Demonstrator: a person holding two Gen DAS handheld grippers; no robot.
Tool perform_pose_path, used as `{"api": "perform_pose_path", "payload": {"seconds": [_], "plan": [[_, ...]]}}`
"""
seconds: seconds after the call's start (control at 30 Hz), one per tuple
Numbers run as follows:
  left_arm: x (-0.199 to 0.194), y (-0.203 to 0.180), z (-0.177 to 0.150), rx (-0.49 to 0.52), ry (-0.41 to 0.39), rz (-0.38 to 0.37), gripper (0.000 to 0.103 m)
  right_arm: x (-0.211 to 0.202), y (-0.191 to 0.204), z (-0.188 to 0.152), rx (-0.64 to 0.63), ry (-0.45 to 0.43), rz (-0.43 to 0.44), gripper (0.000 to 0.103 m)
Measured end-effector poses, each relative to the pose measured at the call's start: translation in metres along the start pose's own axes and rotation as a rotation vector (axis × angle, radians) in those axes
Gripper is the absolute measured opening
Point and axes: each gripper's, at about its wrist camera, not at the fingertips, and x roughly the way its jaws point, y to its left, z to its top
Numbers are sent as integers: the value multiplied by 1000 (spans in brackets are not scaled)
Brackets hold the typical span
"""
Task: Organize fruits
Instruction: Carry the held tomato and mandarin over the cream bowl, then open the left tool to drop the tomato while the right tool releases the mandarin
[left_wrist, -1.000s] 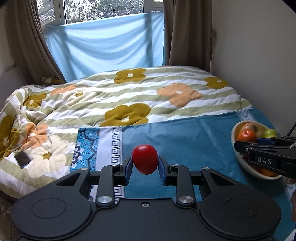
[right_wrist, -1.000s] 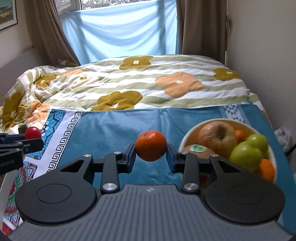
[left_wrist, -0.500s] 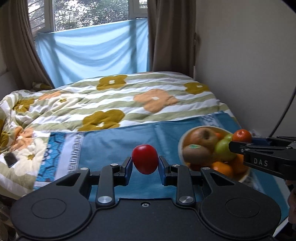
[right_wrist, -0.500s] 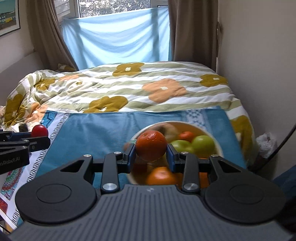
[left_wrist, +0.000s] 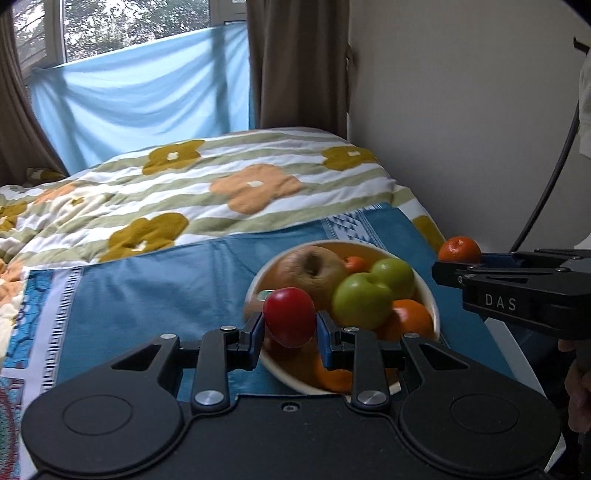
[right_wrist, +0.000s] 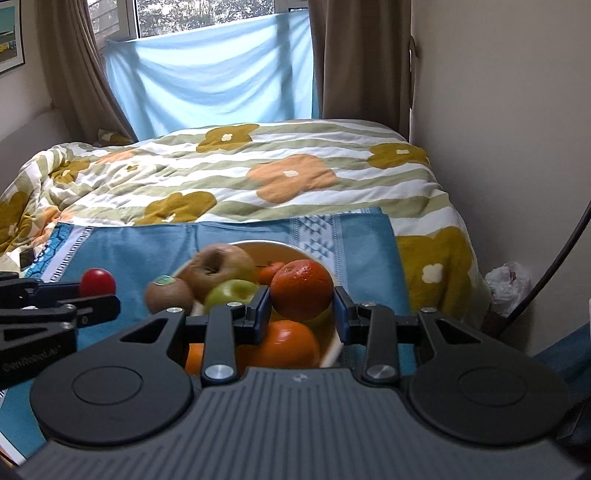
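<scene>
Fruit in both claws, neither yet set down. Left gripper (left_wrist: 290, 328) is clamped on a small red fruit (left_wrist: 290, 322), blue pads pressing it from either side. Right gripper (right_wrist: 301, 308) is clamped the same way on a mandarin (right_wrist: 301, 289).

Just beyond and below both sets of fingertips sits the cream bowl (left_wrist: 430, 295), already well filled: a brownish apple (left_wrist: 312, 271) at the back, two green apples (left_wrist: 364, 299) to the right of the red fruit, oranges low at the near side, and a kiwi (right_wrist: 168, 293) perched at the bowl's left rim as the right claw sees it.

Judgement on the step: this reads as a drop-off into the bowl. Done well, each fruit should be lowered until it rests in a hollow between neighbours before the jaws part; the heap is high, so a release from above could send a round fruit rolling off onto the blue cloth (left_wrist: 147, 295). One hand at a time would keep the claws from crowding each other over the rim.

Pose: both claws tip forward and downward, side by side, the left hovering at the bowl's near-left edge, the right over its middle. Beyond lies the floral quilt (right_wrist: 258, 177), then the curtained window.
</scene>
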Motion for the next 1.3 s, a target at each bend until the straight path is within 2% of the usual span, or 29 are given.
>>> {"api": "perform_pose_path", "payload": {"seconds": [0.2, 0.5, 0.57, 0.67, 0.7, 0.93, 1.3], "plan": [[25, -23, 0, 12, 40, 2, 33, 15, -19, -3, -7, 22, 22, 50], [43, -31, -6, -12, 84, 31, 35, 29, -29, -5, -9, 38, 56, 50], [41, -33, -6, -5, 70, 31, 53, 30, -29, -5, -12, 38, 62, 50], [37, -34, -6, -4, 48, 48, 67, 31, -29, -5, -13, 36, 72, 50], [36, -34, -6, -7, 46, 50, 68, 31, -29, -5, -15, 35, 74, 50], [28, -31, -7, -18, 39, 61, 71, 30, -27, -4, -29, 31, 90, 50], [19, -22, -10, -50, 23, 99, 72, 54, -21, 18, -56, 47, 177, 50]]}}
